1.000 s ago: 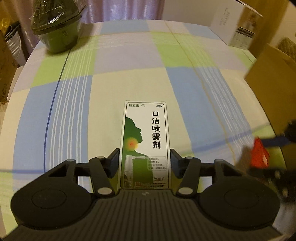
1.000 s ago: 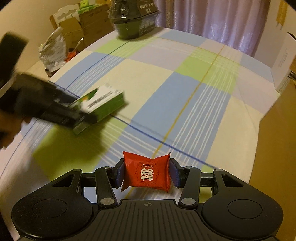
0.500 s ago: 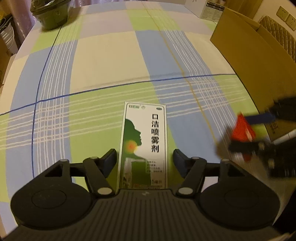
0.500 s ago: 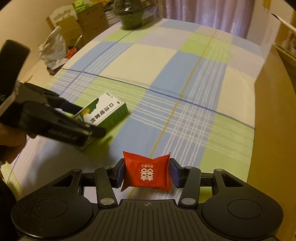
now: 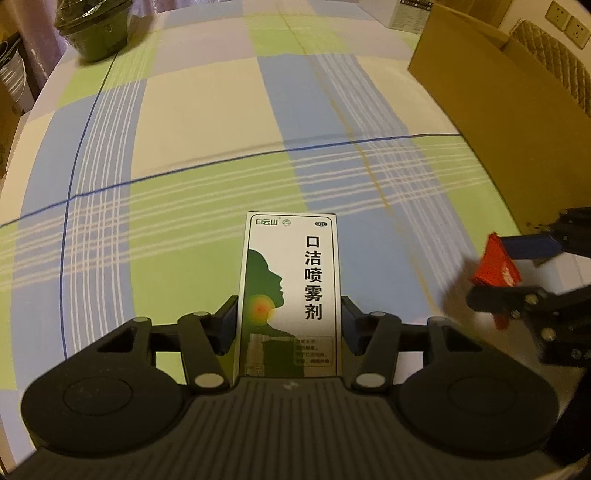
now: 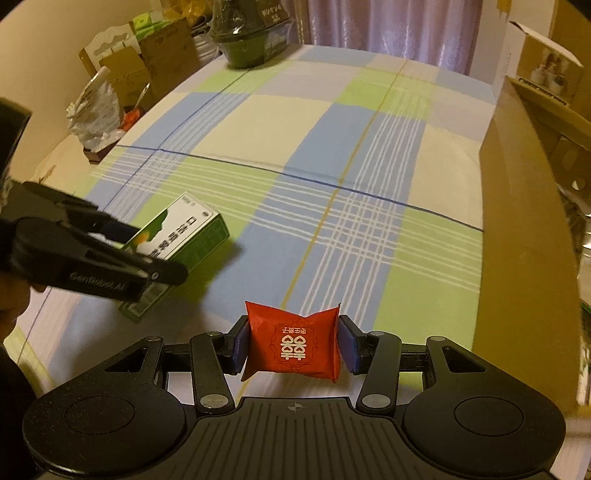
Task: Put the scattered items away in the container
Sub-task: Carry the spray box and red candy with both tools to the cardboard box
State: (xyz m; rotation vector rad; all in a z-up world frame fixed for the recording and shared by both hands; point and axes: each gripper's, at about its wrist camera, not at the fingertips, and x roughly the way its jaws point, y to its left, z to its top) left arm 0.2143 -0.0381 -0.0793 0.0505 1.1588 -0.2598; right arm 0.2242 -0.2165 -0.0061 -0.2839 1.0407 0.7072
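Observation:
My left gripper is shut on a white and green medicine box and holds it above the checked cloth. The box also shows in the right wrist view, held by the left gripper. My right gripper is shut on a red sachet. In the left wrist view the right gripper and the red sachet are at the right. The brown cardboard box stands at the right, and its wall is close to the right gripper.
A dark green wrapped bowl sits at the far left corner of the table; it also shows in the right wrist view. A white carton stands behind the cardboard box. Boxes and bags lie beyond the table's left edge.
Both grippers have moved toward the cardboard box, each keeping its item. The left jaws looked slightly apart from the medicine box half a second ago and now press on it.

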